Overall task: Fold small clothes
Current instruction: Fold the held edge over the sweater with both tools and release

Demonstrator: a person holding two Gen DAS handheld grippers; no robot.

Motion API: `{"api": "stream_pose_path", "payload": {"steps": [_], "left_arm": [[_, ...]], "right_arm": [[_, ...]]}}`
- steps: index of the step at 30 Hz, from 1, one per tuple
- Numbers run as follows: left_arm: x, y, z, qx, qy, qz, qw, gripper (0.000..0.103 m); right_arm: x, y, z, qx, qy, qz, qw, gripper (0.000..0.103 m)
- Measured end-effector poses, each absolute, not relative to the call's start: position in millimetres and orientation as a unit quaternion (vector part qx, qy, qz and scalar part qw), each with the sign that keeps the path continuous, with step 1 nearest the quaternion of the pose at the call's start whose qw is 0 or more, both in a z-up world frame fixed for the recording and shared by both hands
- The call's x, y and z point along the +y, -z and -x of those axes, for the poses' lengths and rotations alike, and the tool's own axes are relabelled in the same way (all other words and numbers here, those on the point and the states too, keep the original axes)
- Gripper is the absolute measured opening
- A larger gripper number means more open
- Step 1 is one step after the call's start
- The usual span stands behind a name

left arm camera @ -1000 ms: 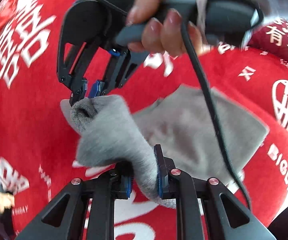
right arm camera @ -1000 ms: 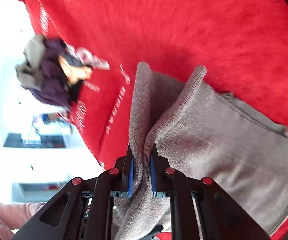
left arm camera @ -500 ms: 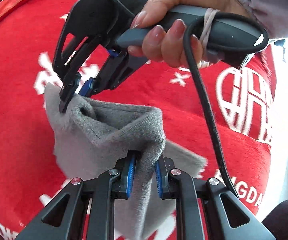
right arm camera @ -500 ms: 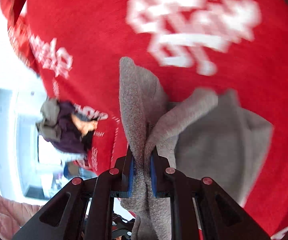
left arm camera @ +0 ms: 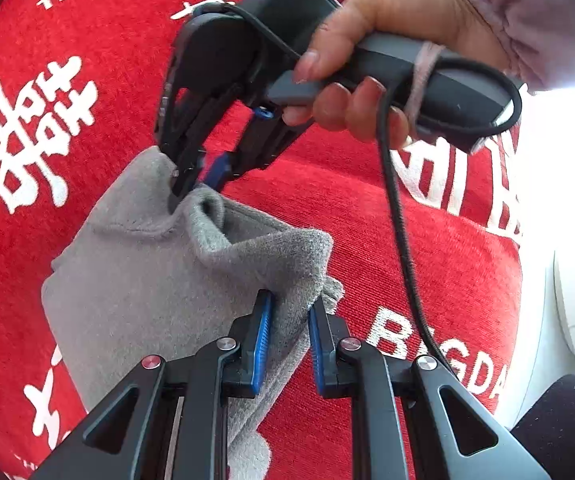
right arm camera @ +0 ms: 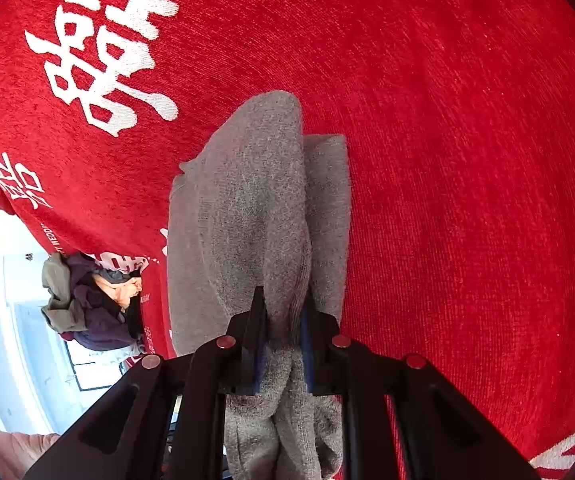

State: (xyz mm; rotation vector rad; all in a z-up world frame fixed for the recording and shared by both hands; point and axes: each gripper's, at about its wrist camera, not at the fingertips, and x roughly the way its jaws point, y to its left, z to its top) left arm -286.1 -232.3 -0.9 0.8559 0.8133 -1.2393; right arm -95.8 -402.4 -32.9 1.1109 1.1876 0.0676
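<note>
**Grey garment held folded between two grippers over the red cloth**

No container showed in either view; the only gathered things were a pile of clothes (right arm camera: 91, 300), dark purple, olive and peach, heaped at the far edge of the red cloth (right arm camera: 447, 160).

The grey garment (left arm camera: 159, 280) hung doubled over the red cloth with white lettering, pinched at two points. The left gripper (left arm camera: 287, 336) was clamped on a thick fold at the garment's near corner, its blue pads pressed into the fabric from both sides. The right gripper (left arm camera: 197, 182), held by the person's right hand (left arm camera: 367, 72), was closed on the opposite corner, with the cloth bunched up around its tips. In the right wrist view the right gripper (right arm camera: 283, 332) pinched a gathered ridge of grey fabric, the layers lying stacked lengthwise ahead of it.

Against the frame half a second before, the garment lay broader and flatter in the left wrist view, and the right gripper sat further right. The right wrist view showed the layers drawn closer together.
</note>
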Motion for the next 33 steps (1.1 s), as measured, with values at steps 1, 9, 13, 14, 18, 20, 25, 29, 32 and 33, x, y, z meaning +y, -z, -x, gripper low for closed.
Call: {"api": "stream_pose_path", "payload": {"steps": [1,9,13,14,18,20,25,29,32,33], "left_arm": [[-231,-1,283,0.366,0.545,-0.373,0.656,0.019],[-206,-29,267,0.386,0.504,-0.345,0.691,0.082],[-187,-34,240,0.436,0.471,-0.309,0.702,0.082],[-181,-32,230,0.454,0.458,-0.294,0.706,0.082],[-159,-11,175,0.551,0.39,-0.205,0.709,0.082],[-146,2,153,0.59,0.362,-0.157,0.704,0.082],[-135,24,151,0.602,0.35,-0.195,0.691,0.082],[-127,48,162,0.613,0.348,-0.224,0.673,0.082],[-122,55,164,0.623,0.345,-0.212,0.67,0.082],[-121,56,164,0.624,0.343,-0.209,0.671,0.082]], "right_arm": [[-402,30,96,0.537,-0.025,-0.489,0.687,0.022],[-388,-2,123,0.545,0.01,-0.47,0.694,0.048],[-370,-29,145,0.539,0.011,-0.443,0.716,0.048],[-361,-35,148,0.542,0.006,-0.43,0.722,0.048],[-333,-36,151,0.57,-0.02,-0.388,0.724,0.047],[-321,-23,146,0.601,-0.018,-0.368,0.709,0.015],[-313,-18,153,0.579,-0.026,-0.413,0.702,0.007],[-325,3,177,0.592,0.018,-0.427,0.683,0.007],[-338,24,195,0.596,0.037,-0.45,0.665,0.007],[-340,27,198,0.591,0.038,-0.461,0.661,0.007]]}}
